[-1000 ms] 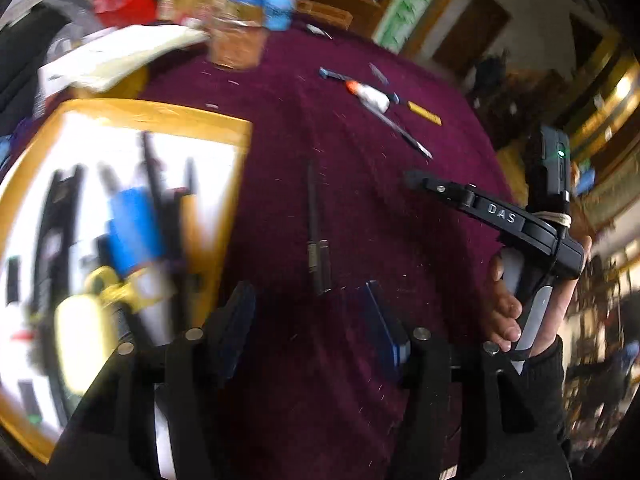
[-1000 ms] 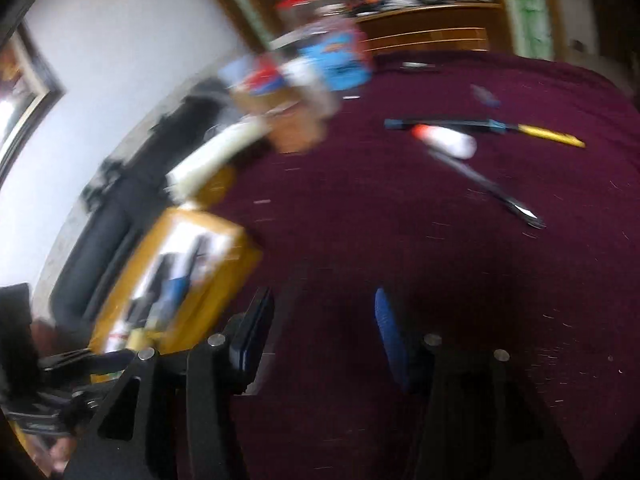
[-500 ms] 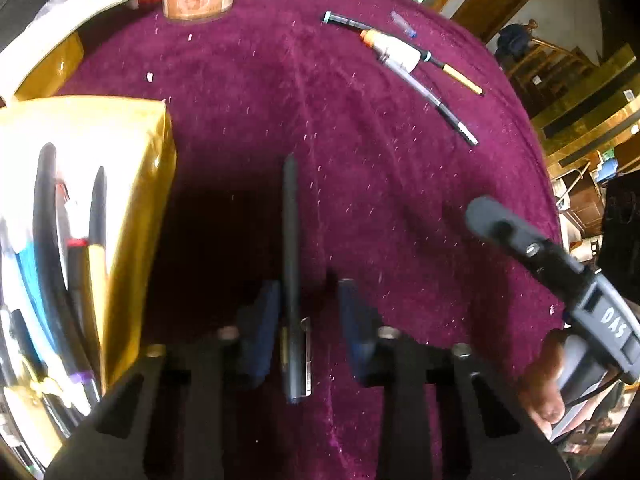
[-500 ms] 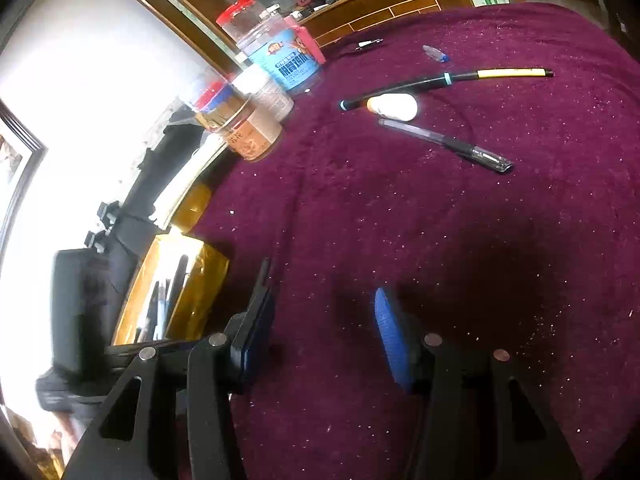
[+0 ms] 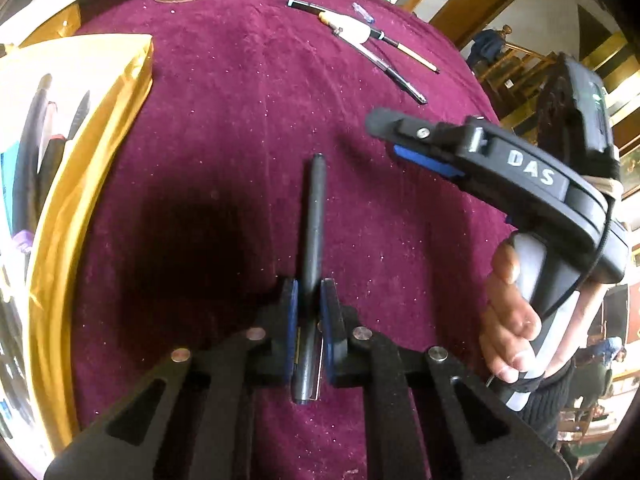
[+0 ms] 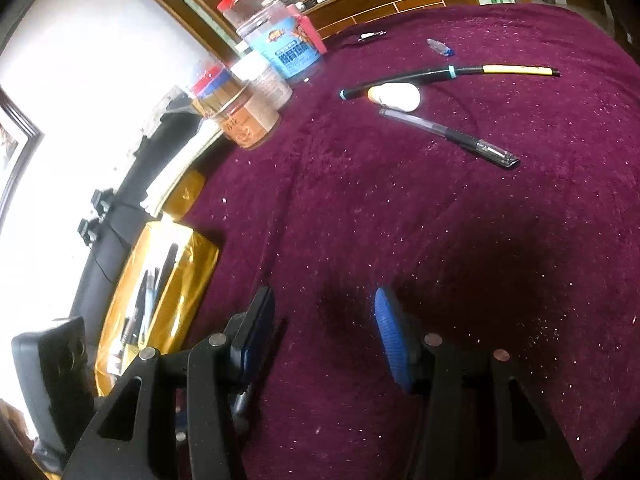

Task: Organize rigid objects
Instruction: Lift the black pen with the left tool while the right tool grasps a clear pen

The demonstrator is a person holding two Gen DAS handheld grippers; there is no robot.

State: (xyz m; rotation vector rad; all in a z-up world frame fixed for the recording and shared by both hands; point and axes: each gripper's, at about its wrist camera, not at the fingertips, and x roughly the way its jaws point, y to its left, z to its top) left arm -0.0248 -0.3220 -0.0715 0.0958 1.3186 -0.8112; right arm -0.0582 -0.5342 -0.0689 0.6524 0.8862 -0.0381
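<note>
Left gripper [image 5: 307, 312] fingers pinch dark pen [image 5: 312, 240] near its clip end; its long axis points far, over the desk [image 5: 240, 120]. Gold tray [image 5: 100, 128] lies left. Right gripper [image 6: 324, 332] spread, empty.

Bare maroon cloth [image 6: 440, 220] lies open mid-table; gold tray [image 5: 96, 128] bounds the left, jars [image 6: 248, 116] and loose pens [image 6: 448, 136] crowd the far edge.

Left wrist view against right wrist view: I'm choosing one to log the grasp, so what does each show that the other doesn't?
Only the left wrist view shows the left gripper shut on the dark pen. Only the right shows the jars and the open, empty right gripper. Both show the gold box and the loose pens on the purple cloth.
</note>
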